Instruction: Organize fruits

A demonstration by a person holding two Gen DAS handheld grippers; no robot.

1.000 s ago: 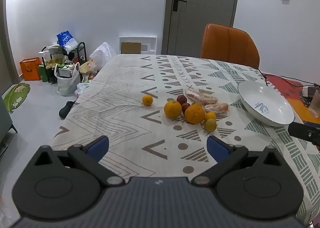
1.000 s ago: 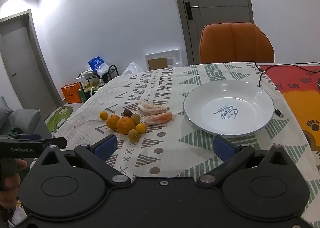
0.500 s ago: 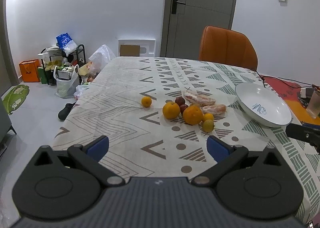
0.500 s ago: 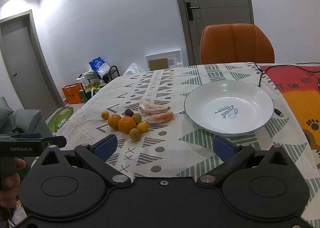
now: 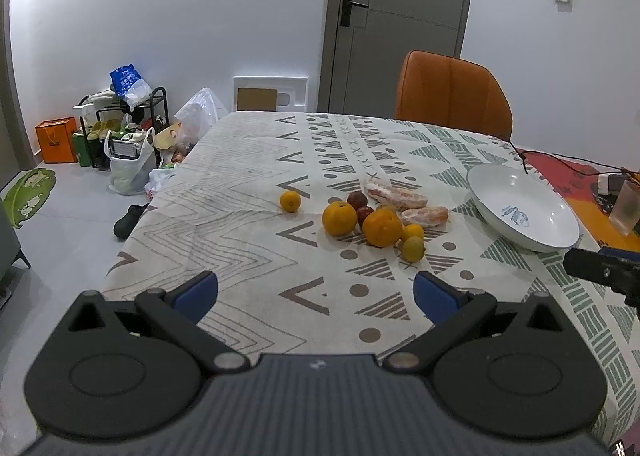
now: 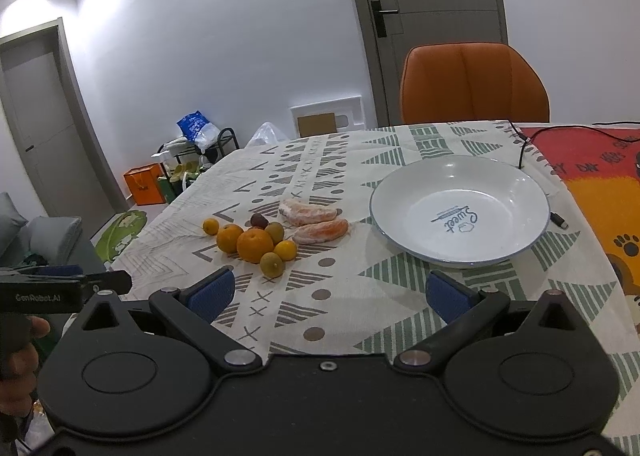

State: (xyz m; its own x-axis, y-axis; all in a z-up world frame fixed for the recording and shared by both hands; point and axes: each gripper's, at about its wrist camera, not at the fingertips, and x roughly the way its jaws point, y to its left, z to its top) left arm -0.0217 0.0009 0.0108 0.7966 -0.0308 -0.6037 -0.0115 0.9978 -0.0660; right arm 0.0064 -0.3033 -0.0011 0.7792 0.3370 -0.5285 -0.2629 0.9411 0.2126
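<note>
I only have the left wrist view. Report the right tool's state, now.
Observer: The right tool is open and holding nothing, and it faces the plate.
Operator: Check the cloth on the plate's right.
Observer: A cable plug lies there on the cloth, close to the rim but not touching it.
Operator: Read me the print inside the plate.
Observer: It says "Sweet" in dark script, and the plate holds nothing else.
</note>
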